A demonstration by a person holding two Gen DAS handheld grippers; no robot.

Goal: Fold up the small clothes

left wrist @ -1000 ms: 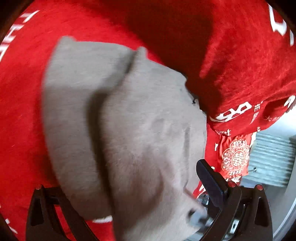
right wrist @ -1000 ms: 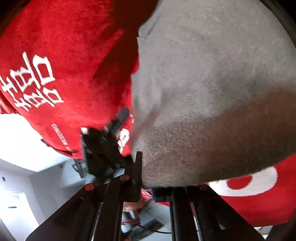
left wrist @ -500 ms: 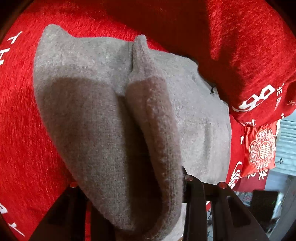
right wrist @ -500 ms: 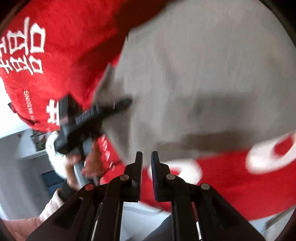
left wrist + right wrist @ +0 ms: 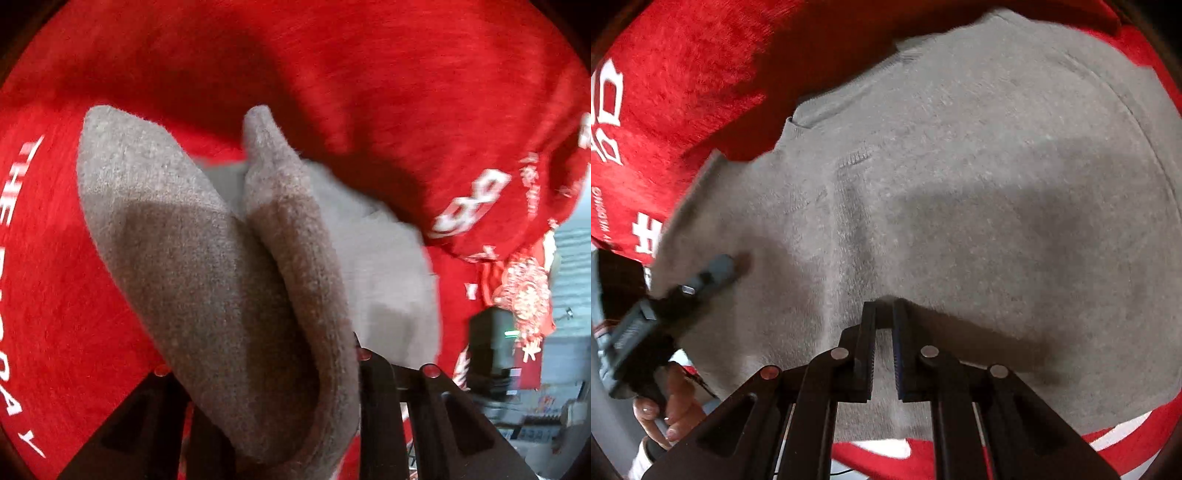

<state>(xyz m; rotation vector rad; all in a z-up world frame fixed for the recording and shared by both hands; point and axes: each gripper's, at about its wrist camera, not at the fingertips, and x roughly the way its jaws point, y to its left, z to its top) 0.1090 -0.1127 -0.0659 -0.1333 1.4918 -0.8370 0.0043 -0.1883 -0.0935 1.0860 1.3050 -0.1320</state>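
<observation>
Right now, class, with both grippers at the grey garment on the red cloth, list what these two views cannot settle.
- Left wrist view: the left gripper's fingertips, buried under a raised fold of the grey garment; its jaws have just been closing on that fold.
- Left wrist view: the white lettering on the red cloth, cut off by the frame edge.
- Right wrist view: the garment's full outline, beyond the frame.
- Right wrist view: whether the right gripper pinches fabric or only rests on it.
</observation>
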